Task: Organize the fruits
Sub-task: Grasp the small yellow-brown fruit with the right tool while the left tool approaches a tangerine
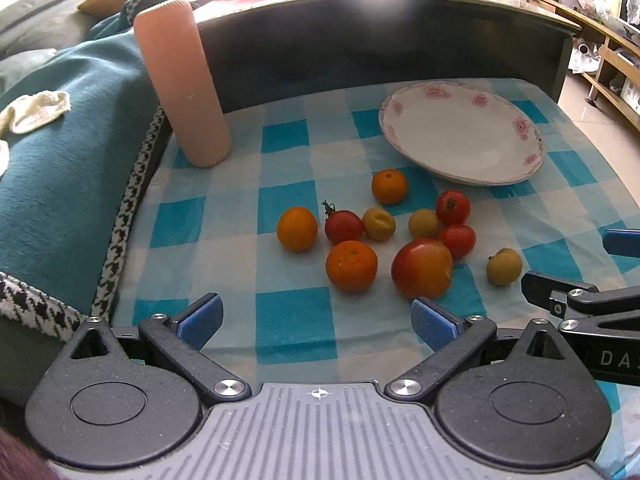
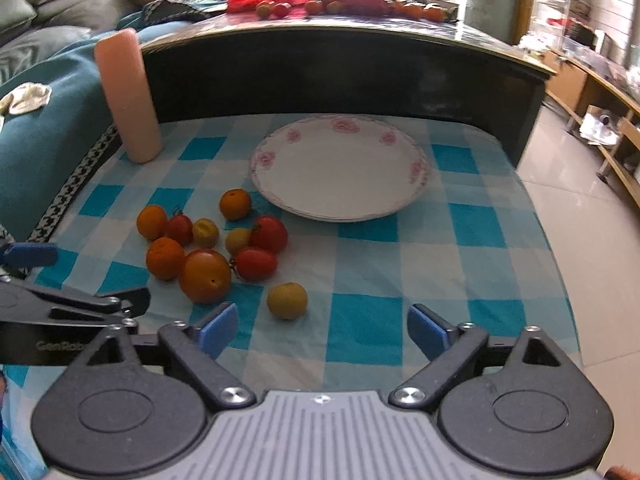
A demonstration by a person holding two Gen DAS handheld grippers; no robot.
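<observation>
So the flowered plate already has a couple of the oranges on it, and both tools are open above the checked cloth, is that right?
Not quite. The flowered plate holds nothing; the right wrist view shows its whole surface bare. The oranges lie on the checked cloth among the other fruit. The left tool and right tool are open above it.

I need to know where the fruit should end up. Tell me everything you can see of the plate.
The plate is round, shallow and white, glazed like china, with pink flowers around its rim and a thin scalloped edge line. It lies flat and empty on the blue and white checked cloth, towards the back, in front of a dark panel. No fruit touches it; the nearest orange sits just off its near edge.
</observation>
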